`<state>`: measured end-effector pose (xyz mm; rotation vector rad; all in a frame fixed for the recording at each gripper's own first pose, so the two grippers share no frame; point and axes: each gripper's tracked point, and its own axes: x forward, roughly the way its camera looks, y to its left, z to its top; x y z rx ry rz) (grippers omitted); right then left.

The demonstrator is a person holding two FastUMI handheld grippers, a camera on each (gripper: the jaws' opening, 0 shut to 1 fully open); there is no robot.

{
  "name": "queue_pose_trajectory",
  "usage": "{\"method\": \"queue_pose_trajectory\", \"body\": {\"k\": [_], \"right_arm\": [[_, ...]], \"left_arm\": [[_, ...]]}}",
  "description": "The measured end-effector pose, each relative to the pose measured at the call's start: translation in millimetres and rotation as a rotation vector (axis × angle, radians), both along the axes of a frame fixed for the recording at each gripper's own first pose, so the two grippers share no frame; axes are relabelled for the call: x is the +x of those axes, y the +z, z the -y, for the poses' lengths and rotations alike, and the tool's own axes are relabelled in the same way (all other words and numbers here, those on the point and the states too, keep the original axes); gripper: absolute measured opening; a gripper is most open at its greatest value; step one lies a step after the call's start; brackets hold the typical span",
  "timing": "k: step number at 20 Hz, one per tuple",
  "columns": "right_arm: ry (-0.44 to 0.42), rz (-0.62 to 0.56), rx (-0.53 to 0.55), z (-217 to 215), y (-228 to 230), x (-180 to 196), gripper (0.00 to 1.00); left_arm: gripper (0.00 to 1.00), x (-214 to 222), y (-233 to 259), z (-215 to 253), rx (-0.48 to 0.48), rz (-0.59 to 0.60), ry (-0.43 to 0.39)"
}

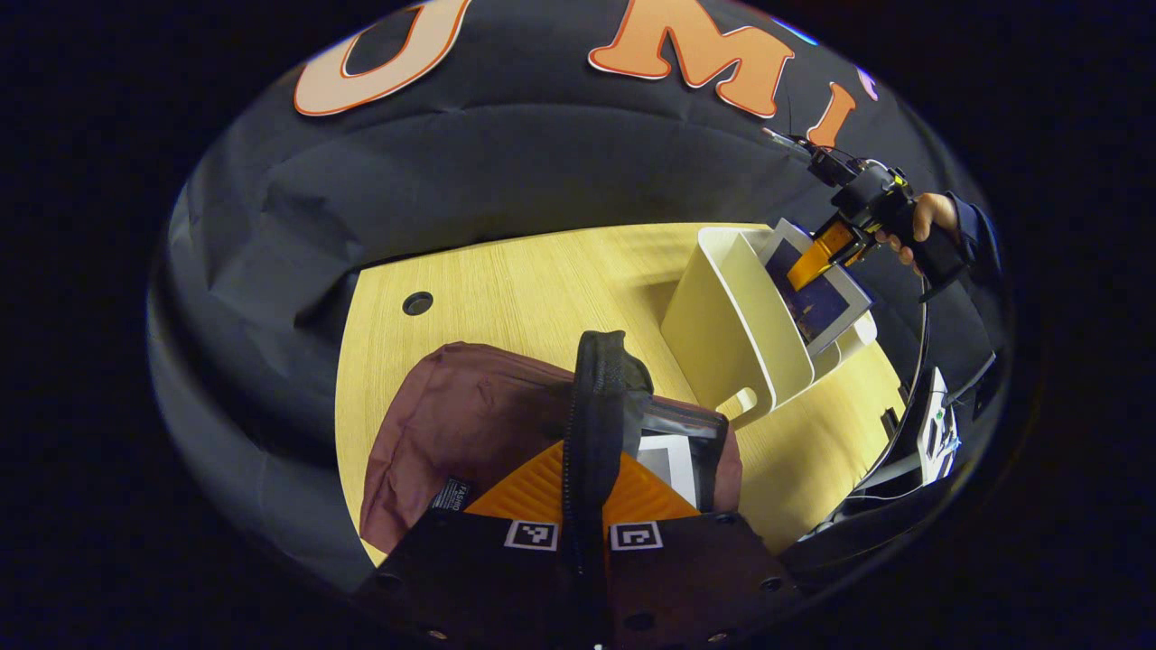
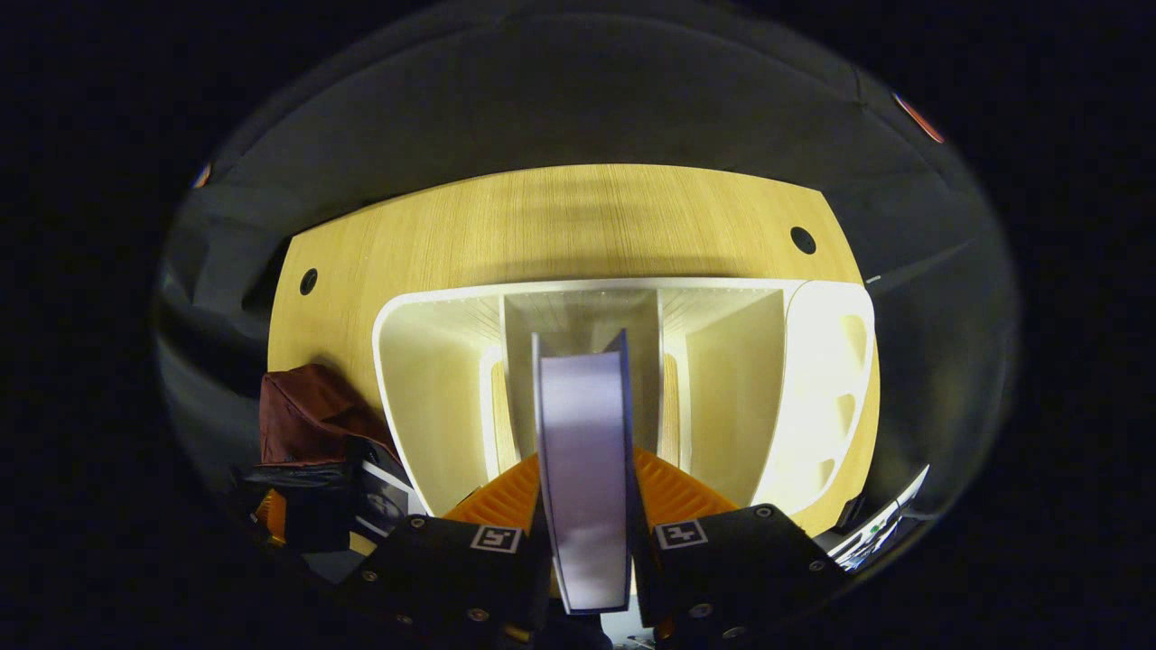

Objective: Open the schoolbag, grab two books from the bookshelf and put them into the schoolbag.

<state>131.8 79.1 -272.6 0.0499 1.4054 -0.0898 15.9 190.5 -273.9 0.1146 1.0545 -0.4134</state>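
In the left gripper view, the maroon schoolbag (image 1: 452, 424) lies on the wooden table (image 1: 524, 280), at its near left part. The left tongs (image 1: 585, 506) are closed on the bag's black zipper edge (image 1: 596, 397), which stands up between the two fingers; the bag's mouth is open just to the right, and a white-covered book (image 1: 673, 465) shows inside it. Right of the bag, close to it, stands the white bookshelf (image 1: 731, 325). At its far right side the right tongs (image 1: 826, 257), held by a hand (image 1: 930, 221), grip a dark blue book (image 1: 822, 307) that leans out of the shelf.

In the right gripper view, the bag (image 2: 302, 406) sits at the left, the shelf (image 2: 433, 379) fills the centre, and the right tongs (image 2: 587, 533) pinch the book (image 2: 585, 469) by its page edge, upright above the middle compartment.
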Motion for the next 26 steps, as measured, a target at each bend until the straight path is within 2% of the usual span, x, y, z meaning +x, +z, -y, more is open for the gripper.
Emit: {"method": "queue_pose_trajectory", "body": {"k": [4, 13, 17, 22, 26], "right_arm": [[-0.011, 0.02, 0.025, 2.5, 26.9, -10.5, 0.38], [-0.038, 0.193, 0.068, 23.4, 147.7, -35.0, 0.37], [-0.054, 0.257, 0.115, 22.8, 183.5, -58.1, 0.36], [-0.05, 0.296, 0.199, -3.6, 181.5, -90.4, 0.36], [-0.043, 0.289, 0.329, -45.9, 163.7, -121.4, 0.36]], "left_arm": [[0.07, -1.9, 3.4, 1.5, -0.002, 0.008, -0.003], [0.07, -9.0, 7.3, 4.3, 0.0, 0.014, -0.011], [0.07, -12.1, 9.6, 6.8, 0.015, 0.02, -0.034], [0.07, -13.6, 10.2, 9.6, 0.045, 0.023, -0.046], [0.07, -13.6, 17.9, 11.2, 0.072, 0.039, -0.062]]}}
